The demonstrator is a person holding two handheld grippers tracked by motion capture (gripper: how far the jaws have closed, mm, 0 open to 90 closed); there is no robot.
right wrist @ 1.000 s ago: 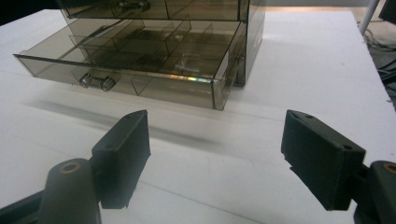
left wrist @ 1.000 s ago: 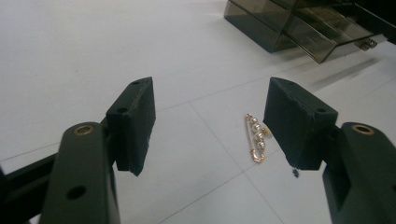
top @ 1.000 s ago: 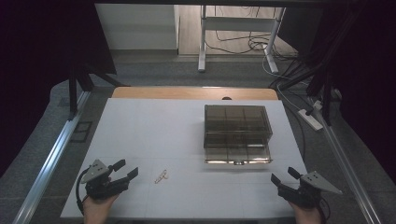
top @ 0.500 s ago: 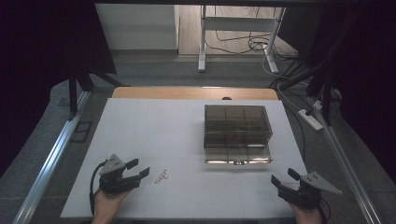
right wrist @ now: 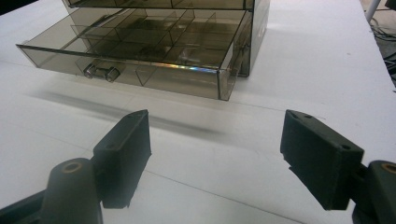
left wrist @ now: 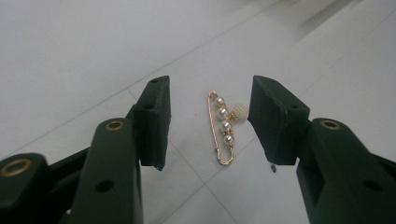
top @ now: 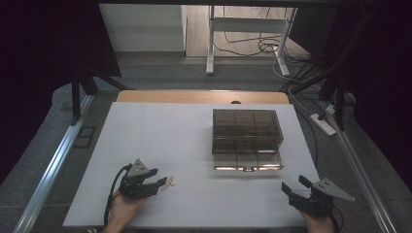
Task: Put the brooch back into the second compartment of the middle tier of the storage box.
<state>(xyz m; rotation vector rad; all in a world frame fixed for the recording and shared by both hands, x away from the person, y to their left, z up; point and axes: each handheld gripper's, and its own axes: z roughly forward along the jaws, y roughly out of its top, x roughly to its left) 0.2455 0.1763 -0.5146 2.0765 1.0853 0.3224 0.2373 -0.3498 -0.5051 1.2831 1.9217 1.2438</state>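
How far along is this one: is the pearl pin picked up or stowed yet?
Done: the organizer's drawer is pulled out. In hand: the left gripper straddles the pearl pin lying on the table; its jaws have just been closing but do not touch it. Left: gripping, lifting and stowing. The right gripper waits open.

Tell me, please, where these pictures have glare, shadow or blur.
High view: dim, dark surroundings, pale table. Right gripper view: rainbow glare on the drawer front, soft shadow beneath it. Left gripper view: pearl pin sharp, near parts of the left gripper slightly blurred.
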